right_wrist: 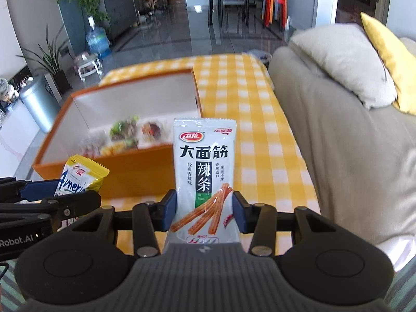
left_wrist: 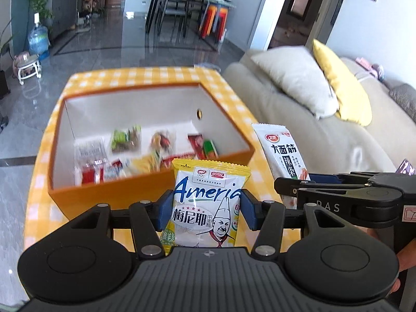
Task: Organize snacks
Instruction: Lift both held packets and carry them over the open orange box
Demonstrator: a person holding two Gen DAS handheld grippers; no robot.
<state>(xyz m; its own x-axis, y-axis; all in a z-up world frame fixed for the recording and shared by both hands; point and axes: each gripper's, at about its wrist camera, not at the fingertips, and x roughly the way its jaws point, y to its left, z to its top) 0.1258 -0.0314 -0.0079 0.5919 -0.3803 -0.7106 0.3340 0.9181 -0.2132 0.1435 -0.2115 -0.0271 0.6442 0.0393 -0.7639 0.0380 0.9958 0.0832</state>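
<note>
My left gripper [left_wrist: 206, 209] is shut on a yellow and white snack packet [left_wrist: 208, 197], held upright just before the near wall of the orange box [left_wrist: 109, 195]. My right gripper [right_wrist: 204, 212] is shut on a white spicy-strip packet [right_wrist: 204, 166], held upright to the right of the box [right_wrist: 135, 174]. The box stands open on a yellow checked table [right_wrist: 247, 119] and holds several small snack packets [left_wrist: 124, 140]. The right gripper with its packet [left_wrist: 283, 150] shows at the right of the left wrist view. The left gripper's packet [right_wrist: 80, 176] shows at the left of the right wrist view.
A beige sofa [right_wrist: 338, 135] with a white cushion [right_wrist: 345, 59] and a yellow cushion [right_wrist: 390, 52] runs along the table's right side. Beyond the table are a glossy floor, a water bottle [left_wrist: 38, 39], a small stool [left_wrist: 27, 65], and a dining table with chairs [left_wrist: 187, 5].
</note>
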